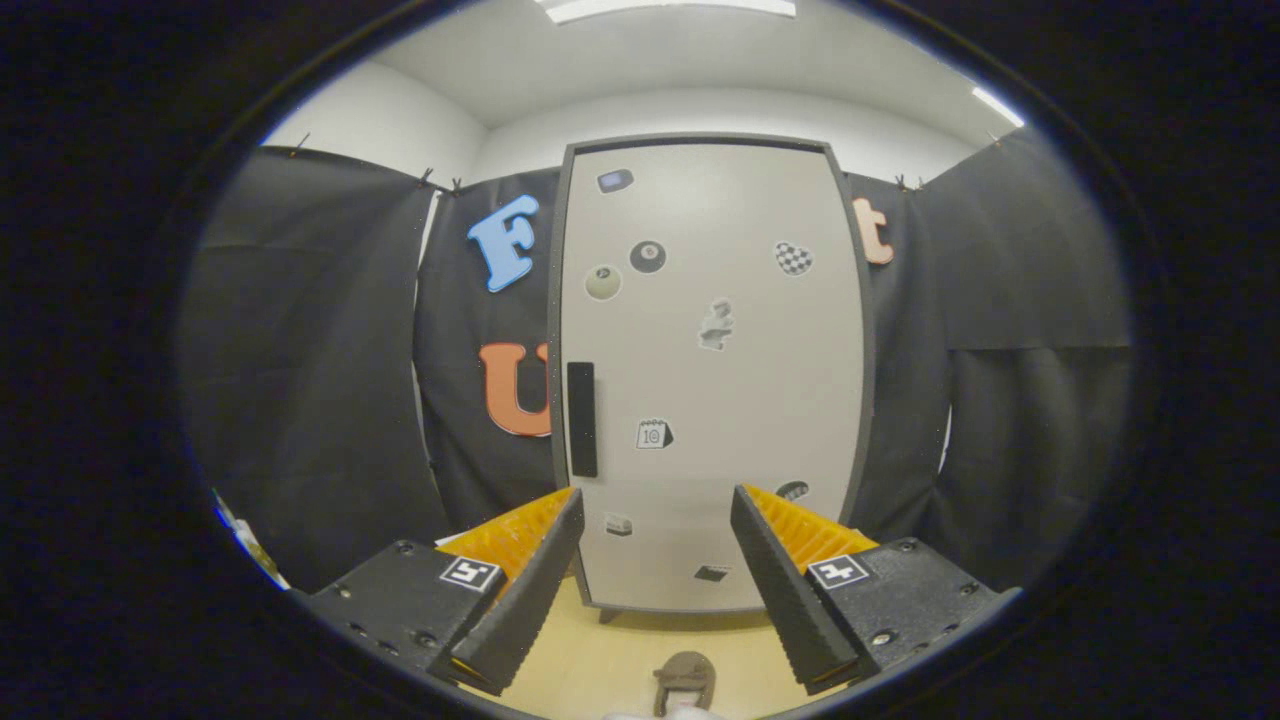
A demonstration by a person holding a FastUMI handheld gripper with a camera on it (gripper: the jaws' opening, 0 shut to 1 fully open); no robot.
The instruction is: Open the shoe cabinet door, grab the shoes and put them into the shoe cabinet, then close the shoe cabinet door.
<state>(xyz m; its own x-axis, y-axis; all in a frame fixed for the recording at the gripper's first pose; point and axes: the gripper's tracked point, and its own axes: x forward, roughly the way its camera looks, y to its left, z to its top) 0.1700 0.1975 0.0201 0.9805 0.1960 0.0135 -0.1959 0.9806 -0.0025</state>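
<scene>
Your tongs [657,510] hang open and empty; the closed shoe cabinet door [712,370] stands beyond them. Miss its black handle [582,419] (left edge) and you'll skid, while the shoe [685,680] underneath risks a knock.

Shoe cabinet [712,370] stands upright on the floor [600,650], against the booth wall, door shut, handle [581,419] at its left edge. Claw [657,510] fingers spread apart, cabinet beyond them. Shoe [686,678] on the floor between the fingers.
</scene>
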